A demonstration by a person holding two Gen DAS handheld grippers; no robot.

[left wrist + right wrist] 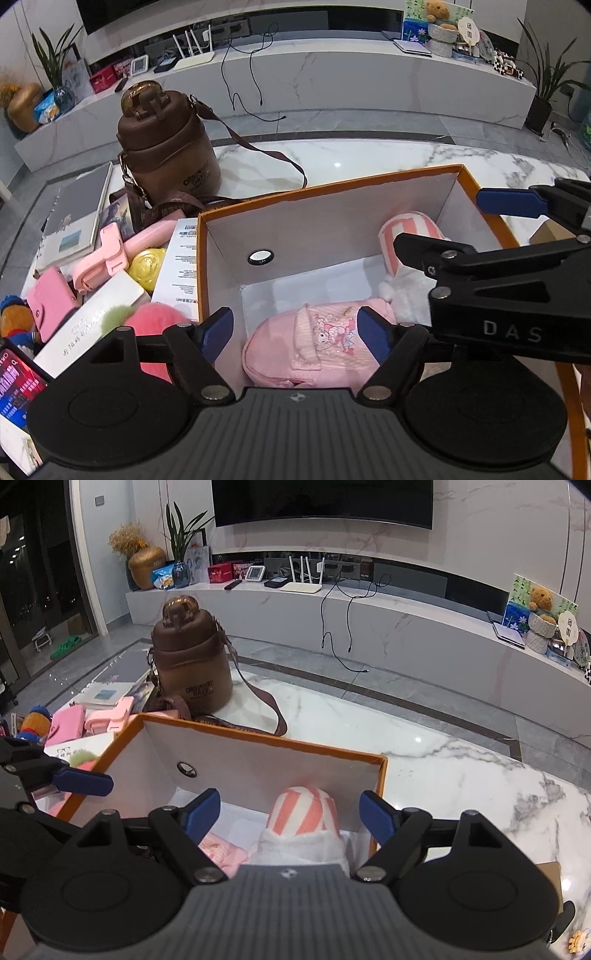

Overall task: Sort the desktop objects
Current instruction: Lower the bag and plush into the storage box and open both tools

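Now both the left gripper [295,334] and right gripper [290,814] are hovering, fingers apart and empty, over the orange box [332,181] holding the pink pouch [314,343] and striped plush [306,812], so fetching another desktop item is looking next

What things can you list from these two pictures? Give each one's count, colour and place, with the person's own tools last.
box: one, orange rim, white inside, on the marble table
pouch: one, pink, inside the box, near end
striped plush: one, coral and white, inside the box
bottle: one, brown with strap, on the table behind the box
phone stand: one, pink, left of the box
wallet: one, pink, left of the box
notebook: one, grey cover, far left
left gripper: one, black with blue pads, open over the pouch
right gripper: one, black with blue pads, open over the striped plush
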